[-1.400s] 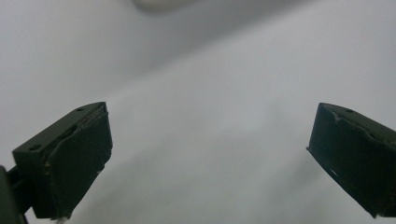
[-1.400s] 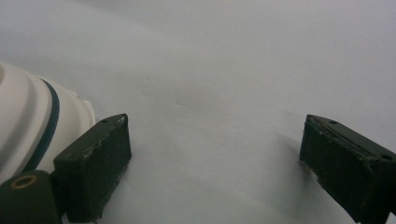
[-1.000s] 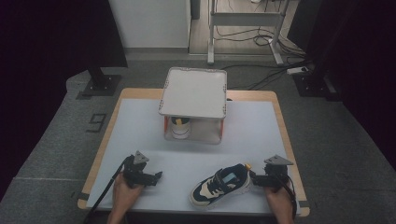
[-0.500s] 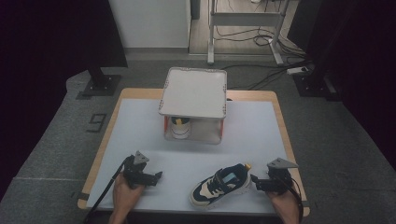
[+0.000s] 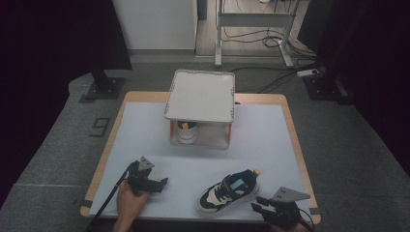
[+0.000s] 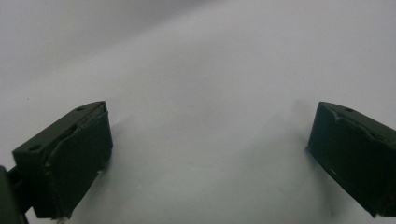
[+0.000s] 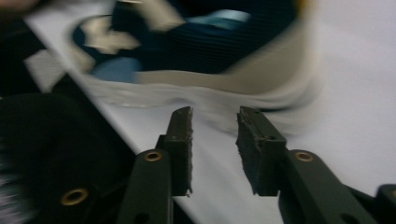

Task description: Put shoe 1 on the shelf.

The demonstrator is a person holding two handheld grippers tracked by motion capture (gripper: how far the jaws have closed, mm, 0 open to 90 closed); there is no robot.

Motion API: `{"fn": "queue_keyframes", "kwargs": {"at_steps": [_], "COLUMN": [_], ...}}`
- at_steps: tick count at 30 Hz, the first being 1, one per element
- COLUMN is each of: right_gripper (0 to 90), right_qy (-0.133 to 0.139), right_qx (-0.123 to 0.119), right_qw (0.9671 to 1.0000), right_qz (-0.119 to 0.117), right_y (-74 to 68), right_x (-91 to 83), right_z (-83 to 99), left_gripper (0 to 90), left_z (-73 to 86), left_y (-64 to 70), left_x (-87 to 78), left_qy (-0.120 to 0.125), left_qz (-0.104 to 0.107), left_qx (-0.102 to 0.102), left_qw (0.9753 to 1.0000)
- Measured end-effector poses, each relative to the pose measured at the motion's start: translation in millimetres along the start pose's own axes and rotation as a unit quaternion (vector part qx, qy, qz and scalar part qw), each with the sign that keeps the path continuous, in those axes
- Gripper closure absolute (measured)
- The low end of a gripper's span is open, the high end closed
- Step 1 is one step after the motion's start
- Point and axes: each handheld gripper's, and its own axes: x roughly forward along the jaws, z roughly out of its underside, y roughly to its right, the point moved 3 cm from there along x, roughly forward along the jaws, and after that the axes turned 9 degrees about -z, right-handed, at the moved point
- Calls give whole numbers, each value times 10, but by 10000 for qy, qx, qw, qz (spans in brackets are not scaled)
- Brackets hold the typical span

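High view: your right tool (image 5: 263, 208) sits at the near-right corner of the counter (image 5: 270, 140), right at the front edge, jaws pointing left twd the sneaker (image 5: 228, 190) and just short of it. Sneaker lies near the front edge too, right of centre, toe twd you and to the left, heel w/ a yellow tab twd the back right. Open white counter betw. the sneaker and your left tool (image 5: 157, 182), and more behind the sneaker up to the white rack (image 5: 200, 96) at the middle-back; a yellow-and-white item (image 5: 185, 132) sits under its top tray.

Sneaker: navy upper, cream/white panels, thick white sole, light blue insole.

Right gripper view, blurred: jaws part-open w/ a narrow gap, nothing betw. them; sneaker's white sole (image 7: 210, 93) just ahead, counter edge running diagonally at left. Left gripper view: jaws spread wide, released, over bare white surface, detail the high view is too far off to give.
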Motion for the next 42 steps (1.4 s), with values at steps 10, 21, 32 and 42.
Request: {"fn": "queue_keyframes", "kwargs": {"at_steps": [10,21,32,42], "right_gripper": [753,791,576,278], "right_qy": [-375,14,-70,-389], "right_qx": [-538,-506,-547,-193], "right_qw": [9958,9981,9982,9989], "right_qz": [-644,-350,-236,-155], "right_y": [-425,-453,-455,-310], "right_x": [475,866,988,362], "right_z": [-108,-282,-404,-115], "left_gripper": [0,0,0,0], "left_z": [0,0,1,0], "left_y": [0,1,2,0], "left_x": [-1,1,-1,1], "left_qy": [1,5,2,-3], "left_qz": [-1,1,4,4], "left_qx": [6,-1,1,-8], "left_qw": [10000,10000,10000,10000]}}
